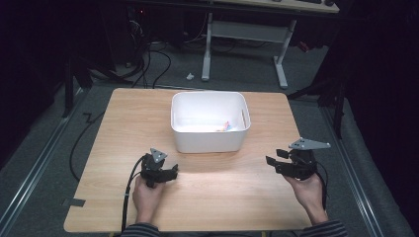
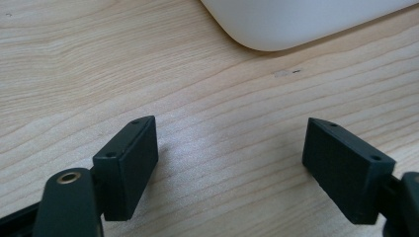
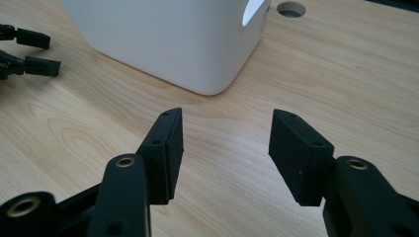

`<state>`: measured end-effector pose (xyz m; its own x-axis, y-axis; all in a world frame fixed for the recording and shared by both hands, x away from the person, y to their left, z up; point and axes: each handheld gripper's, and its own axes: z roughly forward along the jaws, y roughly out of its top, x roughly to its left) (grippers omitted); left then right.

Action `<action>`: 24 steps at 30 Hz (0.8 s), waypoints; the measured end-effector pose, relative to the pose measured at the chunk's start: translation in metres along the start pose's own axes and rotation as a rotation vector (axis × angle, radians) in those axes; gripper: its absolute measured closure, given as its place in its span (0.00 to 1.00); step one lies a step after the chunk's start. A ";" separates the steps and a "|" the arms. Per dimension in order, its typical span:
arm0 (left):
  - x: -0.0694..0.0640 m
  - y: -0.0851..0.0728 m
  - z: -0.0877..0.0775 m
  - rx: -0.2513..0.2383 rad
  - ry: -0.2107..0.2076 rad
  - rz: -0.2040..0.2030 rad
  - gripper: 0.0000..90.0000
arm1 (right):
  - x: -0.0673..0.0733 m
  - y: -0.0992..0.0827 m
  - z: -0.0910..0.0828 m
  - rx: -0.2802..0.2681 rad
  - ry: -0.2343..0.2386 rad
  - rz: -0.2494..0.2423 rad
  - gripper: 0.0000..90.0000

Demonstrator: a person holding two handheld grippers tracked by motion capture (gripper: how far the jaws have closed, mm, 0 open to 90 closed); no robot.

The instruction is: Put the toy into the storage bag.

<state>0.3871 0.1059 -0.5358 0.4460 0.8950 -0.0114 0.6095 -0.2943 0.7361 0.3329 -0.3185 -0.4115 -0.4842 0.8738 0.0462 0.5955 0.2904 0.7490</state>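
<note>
Two grippers sit low over the tabletop [image 1: 118, 128], one in each of your hands, and neither holds anything. Your left gripper [image 1: 170, 171] rests near the front left corner of the white bin [image 1: 209, 140], just short of it, with its jaws pointing to the right across the wood. In the left gripper view its jaws stand wide apart with only bare wood grain between them, and the rounded lower corner of the bin [image 2: 296, 24] shows at the top, close ahead. A small pale mark lies on the tabletop just below that corner.

Your right gripper [image 1: 274, 157] is off the bin's front right corner, a little apart from it, with its jaws aimed left toward the bin. In the right gripper view those jaws are parted about halfway, nothing between them, and the bin's corner [image 3: 188, 44] stands straight ahead with its handle slot [image 3: 253, 11] visible on the side wall. A round hole [image 3: 291, 8] in the tabletop sits just beyond the bin, and your left gripper [image 3: 42, 52] shows at the far left edge of that view.

Inside the bin, a small multicoloured item [image 1: 225, 127] lies on the floor toward the right wall; what it is cannot be told.
</note>
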 end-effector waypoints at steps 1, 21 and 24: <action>0.000 0.000 0.000 0.000 0.000 0.000 0.24 | 0.000 -0.001 0.002 0.002 0.006 0.003 0.53; 0.000 0.000 0.000 0.000 0.000 0.000 0.24 | -0.002 -0.020 0.040 0.051 0.003 0.053 0.52; 0.000 0.000 0.000 0.000 0.000 0.000 0.24 | -0.004 -0.024 0.047 0.061 -0.008 0.055 0.52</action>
<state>0.3871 0.1058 -0.5358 0.4457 0.8951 -0.0116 0.6094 -0.2939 0.7364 0.3509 -0.3102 -0.4605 -0.4450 0.8919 0.0808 0.6588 0.2650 0.7041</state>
